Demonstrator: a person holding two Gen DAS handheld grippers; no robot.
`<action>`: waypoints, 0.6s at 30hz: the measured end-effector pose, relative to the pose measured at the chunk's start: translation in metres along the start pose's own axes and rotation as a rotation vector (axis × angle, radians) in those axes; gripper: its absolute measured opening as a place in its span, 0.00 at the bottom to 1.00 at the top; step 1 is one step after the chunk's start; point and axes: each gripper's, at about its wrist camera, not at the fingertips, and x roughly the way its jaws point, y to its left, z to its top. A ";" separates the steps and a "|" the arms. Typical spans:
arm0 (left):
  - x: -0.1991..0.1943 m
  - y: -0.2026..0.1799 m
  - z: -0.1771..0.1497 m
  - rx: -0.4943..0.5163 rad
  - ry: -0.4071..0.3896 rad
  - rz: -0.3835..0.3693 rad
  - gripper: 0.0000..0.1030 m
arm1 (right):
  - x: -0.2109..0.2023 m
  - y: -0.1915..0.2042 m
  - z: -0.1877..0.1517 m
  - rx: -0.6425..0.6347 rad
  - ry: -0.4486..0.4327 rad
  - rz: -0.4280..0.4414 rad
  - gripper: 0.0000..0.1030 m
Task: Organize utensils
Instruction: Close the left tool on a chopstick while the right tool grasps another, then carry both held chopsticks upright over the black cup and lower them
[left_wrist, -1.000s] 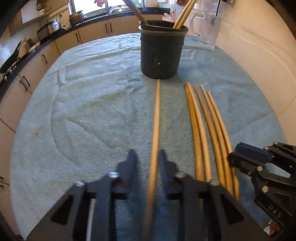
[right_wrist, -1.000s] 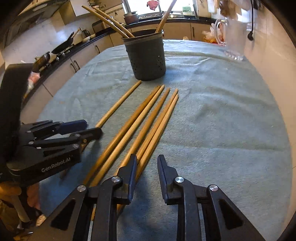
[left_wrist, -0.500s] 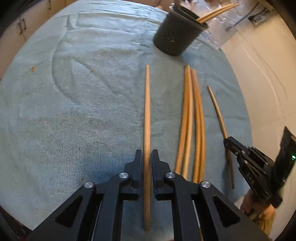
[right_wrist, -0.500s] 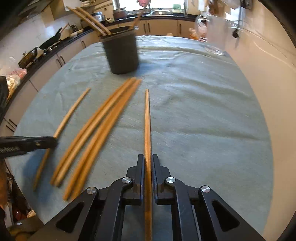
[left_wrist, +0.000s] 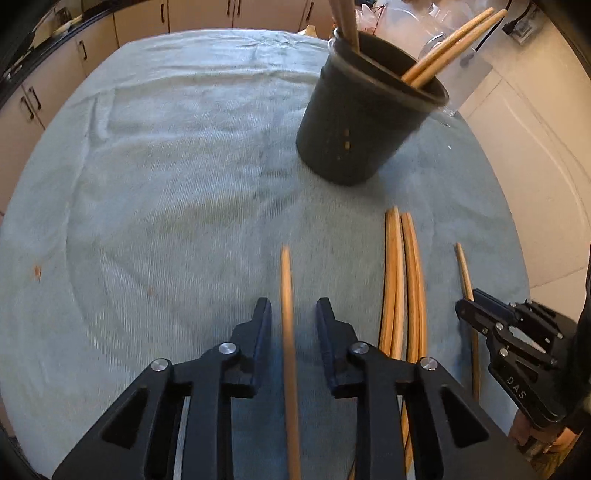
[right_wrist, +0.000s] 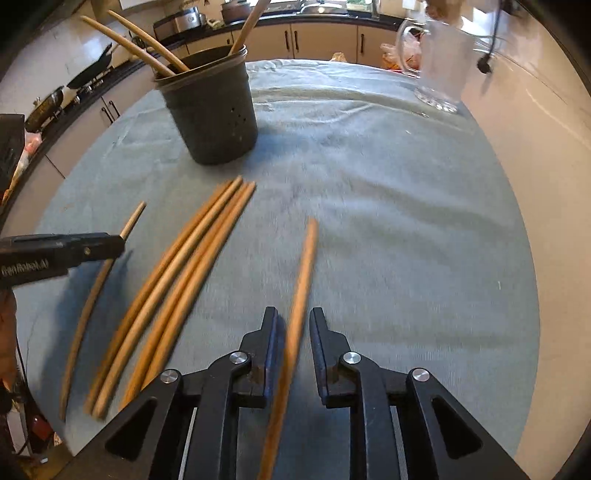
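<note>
A dark utensil holder (left_wrist: 365, 122) with several wooden sticks in it stands on the teal cloth; it also shows in the right wrist view (right_wrist: 212, 114). My left gripper (left_wrist: 293, 317) is open, its jaws on either side of one wooden stick (left_wrist: 287, 314) without touching it. My right gripper (right_wrist: 292, 325) is open around another wooden stick (right_wrist: 301, 288), which looks blurred. Several sticks (left_wrist: 400, 280) lie in a bundle between the two grippers, also seen in the right wrist view (right_wrist: 184, 273).
A clear glass pitcher (right_wrist: 443, 62) stands at the far right of the table. The teal cloth (left_wrist: 166, 184) covers the table. Kitchen cabinets and a counter with pans run behind. A pale wall is on the right.
Both grippers were shut on their sticks half a second ago and are now open. Both cameras have moved forward toward the holder.
</note>
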 end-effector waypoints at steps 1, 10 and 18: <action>0.001 -0.001 0.003 -0.001 0.003 -0.002 0.23 | 0.003 -0.001 0.005 -0.002 0.007 -0.005 0.18; 0.005 -0.005 0.014 0.021 -0.013 -0.035 0.23 | 0.023 0.000 0.050 0.008 0.040 -0.064 0.06; -0.029 0.015 0.000 -0.016 -0.106 -0.076 0.04 | -0.017 -0.016 0.049 0.129 -0.117 0.061 0.05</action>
